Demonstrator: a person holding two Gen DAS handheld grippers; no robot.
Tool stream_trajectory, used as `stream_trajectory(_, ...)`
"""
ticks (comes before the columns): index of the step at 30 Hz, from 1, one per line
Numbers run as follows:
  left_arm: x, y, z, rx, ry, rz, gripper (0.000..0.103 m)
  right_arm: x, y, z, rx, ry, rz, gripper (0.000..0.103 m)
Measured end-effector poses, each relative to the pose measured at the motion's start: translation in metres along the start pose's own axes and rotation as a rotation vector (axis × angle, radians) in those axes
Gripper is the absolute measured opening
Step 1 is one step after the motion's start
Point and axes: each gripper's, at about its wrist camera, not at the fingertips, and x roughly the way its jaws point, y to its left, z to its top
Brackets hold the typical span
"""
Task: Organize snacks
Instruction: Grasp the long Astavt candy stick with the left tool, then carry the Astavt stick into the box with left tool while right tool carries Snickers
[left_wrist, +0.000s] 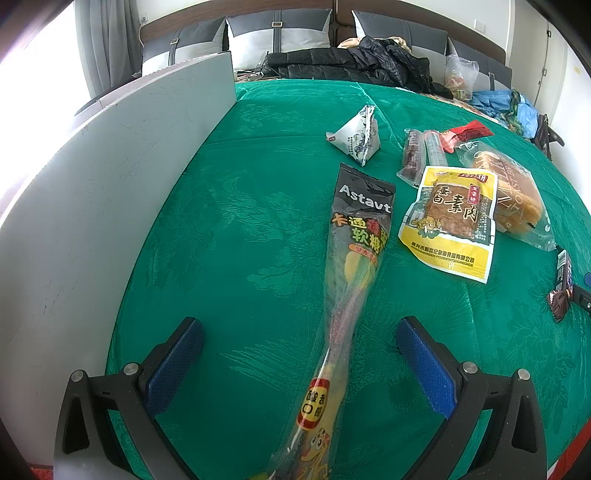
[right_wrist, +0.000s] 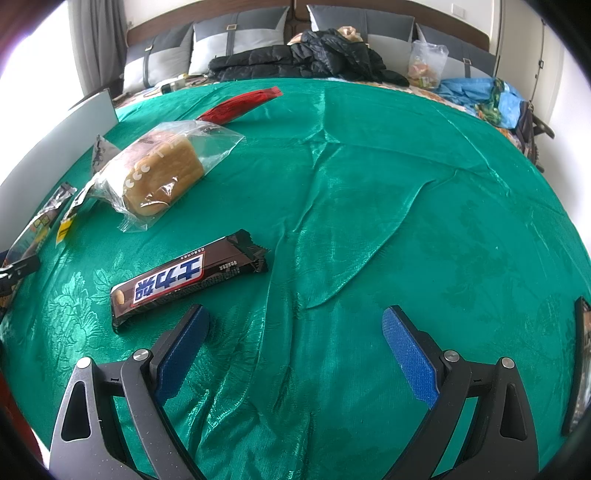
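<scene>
Left tongs (left_wrist: 300, 354) spread wide, straddling long candy bag (left_wrist: 351, 280) lying flat on green cloth (left_wrist: 229, 229) over the bed; nothing clamped. Bag narrow near the tongs, flaring to a wide black top far from them. Looks light, soft, crinkly film, likely slippery; best pinched across the narrow middle where contents bunch, not the flat sealed end, else likely to droop or slide out.

Right of candy bag: yellow packet (left_wrist: 448, 221), bread bag (left_wrist: 517, 199) touching and partly behind it, triangular pouch (left_wrist: 356, 138) beyond the bag's top, white panel (left_wrist: 110, 177) well to its left.

Right tongs (right_wrist: 295, 332) also wide apart, empty, hovering over bare cloth. Chocolate bar (right_wrist: 184, 280) just left of and beyond the left finger, not between the fingers. Bar looks stiffer, glossy wrapper, firm enough to grip across the short width. Bread soft, crushable, needs light squeeze
</scene>
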Motion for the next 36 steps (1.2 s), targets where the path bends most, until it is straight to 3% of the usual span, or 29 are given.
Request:
stream_trajectory(17, -0.002, 0.000, 0.000, 0.006, 0.007, -0.007, 0.103, 0.000, 0.000, 0.000, 0.000, 0.001, 0.001, 0.097)
stream_trajectory(19, -0.001, 0.000, 0.004, 0.026, 0.040, -0.021, 0.103, 0.000, -0.001, 0.001, 0.000, 0.003, 0.005, 0.097)
stream_trajectory(21, 0.001, -0.001, 0.012, 0.065, 0.131, -0.053, 0.102, 0.002, -0.003, 0.003, -0.019, 0.015, 0.016, 0.097)
stream_trajectory(22, 0.001, -0.003, 0.015, 0.090, 0.162, -0.070, 0.099, 0.001, -0.004, 0.006, -0.041, 0.060, 0.027, 0.095)
stream_trajectory(24, -0.004, -0.008, 0.018, 0.139, 0.167, -0.085, 0.077, -0.005, -0.011, 0.011, 0.017, 0.134, 0.016, 0.094)
stream_trajectory(25, -0.006, -0.011, 0.019, 0.160, 0.169, -0.100, 0.072, -0.014, -0.015, 0.014, 0.088, 0.142, 0.055, 0.094)
stream_trajectory(26, -0.007, -0.014, 0.020, 0.173, 0.169, -0.102, 0.060, -0.020, -0.016, 0.017, 0.137, 0.145, 0.099, 0.094)
stream_trajectory(27, -0.008, -0.017, 0.022, 0.183, 0.167, -0.109, 0.041, -0.023, -0.014, 0.021, 0.187, 0.164, 0.144, 0.094)
stream_trajectory(29, -0.009, -0.019, 0.026, 0.179, 0.162, -0.102, 0.017, -0.019, -0.006, 0.031, 0.289, 0.241, 0.233, 0.094)
stream_trajectory(31, -0.010, -0.014, 0.026, 0.131, 0.160, -0.122, 0.015, -0.009, 0.002, 0.042, 0.393, 0.287, 0.299, 0.093)
stream_trajectory(33, -0.015, -0.005, 0.019, 0.059, 0.148, -0.139, 0.014, 0.003, 0.011, 0.051, 0.431, 0.317, 0.264, 0.087)
stream_trajectory(36, -0.027, 0.007, 0.004, -0.027, 0.121, -0.167, 0.014, 0.022, 0.025, 0.056, 0.440, 0.376, 0.165, 0.040)
